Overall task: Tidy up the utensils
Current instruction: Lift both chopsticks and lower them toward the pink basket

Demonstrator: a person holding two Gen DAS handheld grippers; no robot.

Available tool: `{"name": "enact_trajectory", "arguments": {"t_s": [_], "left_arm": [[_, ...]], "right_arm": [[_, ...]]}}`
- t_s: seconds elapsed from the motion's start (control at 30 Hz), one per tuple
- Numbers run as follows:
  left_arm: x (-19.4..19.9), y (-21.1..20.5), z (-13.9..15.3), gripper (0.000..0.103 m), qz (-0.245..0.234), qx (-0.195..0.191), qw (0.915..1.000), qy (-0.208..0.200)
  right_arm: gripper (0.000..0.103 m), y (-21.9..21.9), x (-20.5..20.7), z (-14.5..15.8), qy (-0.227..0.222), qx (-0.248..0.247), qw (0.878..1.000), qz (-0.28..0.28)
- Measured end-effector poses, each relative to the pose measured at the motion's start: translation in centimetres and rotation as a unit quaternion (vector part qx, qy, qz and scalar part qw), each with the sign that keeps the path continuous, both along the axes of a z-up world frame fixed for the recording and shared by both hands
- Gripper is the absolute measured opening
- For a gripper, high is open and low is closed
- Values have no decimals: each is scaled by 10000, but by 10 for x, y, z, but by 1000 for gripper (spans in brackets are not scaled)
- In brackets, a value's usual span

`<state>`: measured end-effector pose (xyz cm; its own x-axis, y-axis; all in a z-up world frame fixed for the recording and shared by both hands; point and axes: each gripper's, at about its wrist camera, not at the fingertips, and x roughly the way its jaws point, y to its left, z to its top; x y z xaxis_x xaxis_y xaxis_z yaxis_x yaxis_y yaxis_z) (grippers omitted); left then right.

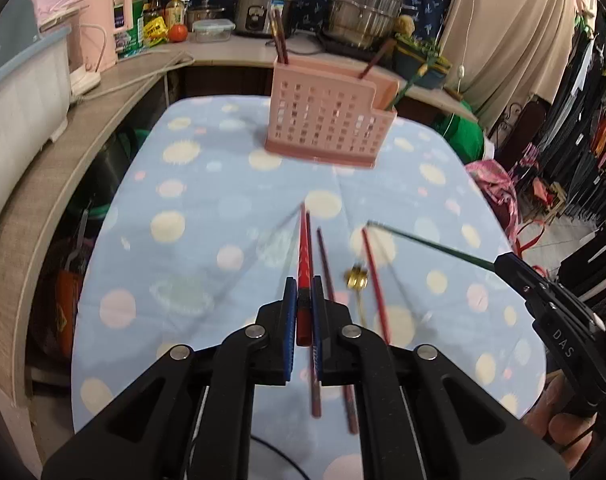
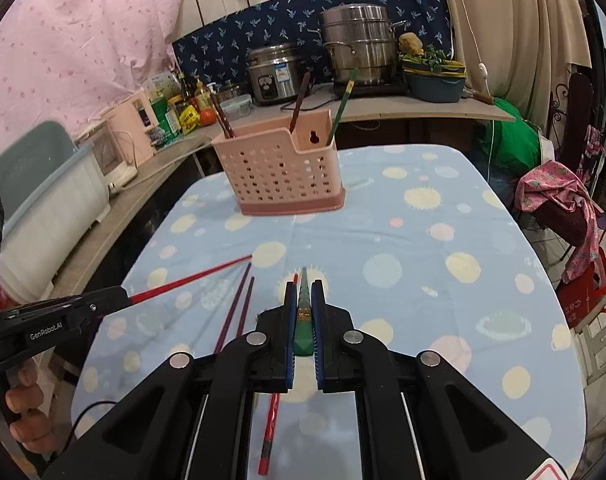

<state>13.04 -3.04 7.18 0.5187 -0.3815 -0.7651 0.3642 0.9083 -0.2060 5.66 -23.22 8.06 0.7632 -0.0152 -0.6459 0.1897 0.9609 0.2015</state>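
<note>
1. Holding 1 chopstick in each gripper, I see the main risk as a slip: my left gripper point(image 1: 303, 300) is clenched on the red chopstick point(image 1: 303, 248) near its thick end, and my right gripper point(image 2: 305, 300) is clenched on the green chopstick point(image 2: 305, 292) the same way, so most of each stick juts forward unsupported and could pivot between the pads.
2. Both tips point toward the far end of the table point(image 1: 207, 184), where the pink holder point(image 1: 327, 120) stands. The holder looks light, so I judge a stick striking its rim or wall could push or tip it.
3. The holder already has dark chopsticks point(image 2: 223, 120) at its left end, 1 brown stick point(image 2: 299, 100) and 1 green stick point(image 2: 343, 100) in the lower right compartment. A careless entry could knock these, or put a colour in the wrong compartment.
4. Loose pieces lie on the cloth under my grippers near the near edge: 2 dark purple chopsticks point(image 2: 239, 308), another red chopstick point(image 2: 269, 428) and a gold spoon point(image 1: 357, 280). Dropping low could scatter them or roll 1 off the table.
5. The red chopstick is slim, tapered and glossy with a patterned grip; the green 1 is dark, tapered, with a gold band. Both look smooth and slippery.
</note>
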Motion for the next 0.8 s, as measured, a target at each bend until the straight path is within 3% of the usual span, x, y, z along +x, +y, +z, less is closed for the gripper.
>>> {"name": "enact_trajectory", "arguments": {"t_s": [0.27,0.57,0.73,0.8], "left_arm": [[45,-21,68,7,-5,-223,9981,-583],[96,-40,123,7,154,-430,9932,-1070],[118,-43,159,6,356,-609,9862,-1496],[125,-41,177,7,457,-784,9795,-1798]], "right_arm": [[7,-23,43,53,-642,47,9979,-70],[7,-45,97,99,-1245,189,9919,-152],[7,-57,132,123,-1632,447,9854,-180],[7,-59,145,132,-1807,473,9822,-206]]}}
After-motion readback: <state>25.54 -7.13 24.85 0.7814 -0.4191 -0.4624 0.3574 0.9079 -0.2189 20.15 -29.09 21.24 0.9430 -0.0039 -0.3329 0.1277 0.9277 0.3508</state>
